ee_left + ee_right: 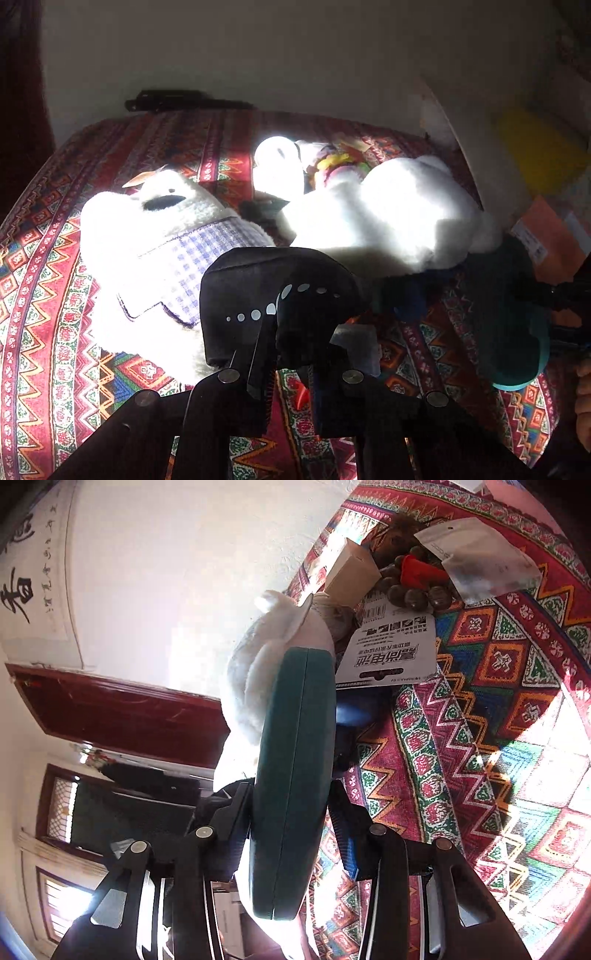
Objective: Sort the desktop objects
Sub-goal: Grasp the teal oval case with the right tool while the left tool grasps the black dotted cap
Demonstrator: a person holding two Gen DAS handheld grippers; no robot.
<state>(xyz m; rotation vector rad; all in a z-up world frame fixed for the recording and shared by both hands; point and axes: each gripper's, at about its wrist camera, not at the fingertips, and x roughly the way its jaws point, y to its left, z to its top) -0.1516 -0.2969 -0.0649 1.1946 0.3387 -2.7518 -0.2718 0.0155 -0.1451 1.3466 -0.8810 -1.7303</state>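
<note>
In the left wrist view my left gripper is shut on a black soft case marked with a row of silver dots, held just above the patterned tablecloth. Behind it lie a white plush toy with a checked bib and a second white plush. My right gripper is shut on a teal hard case, held on edge and lifted off the cloth. The same teal case shows at the right of the left wrist view, beside the second plush.
On the cloth past the teal case lie a battery blister card, a string of brown beads, a red item, a white pouch and a small box. A hand shows at the right edge. A wall bounds the table's far side.
</note>
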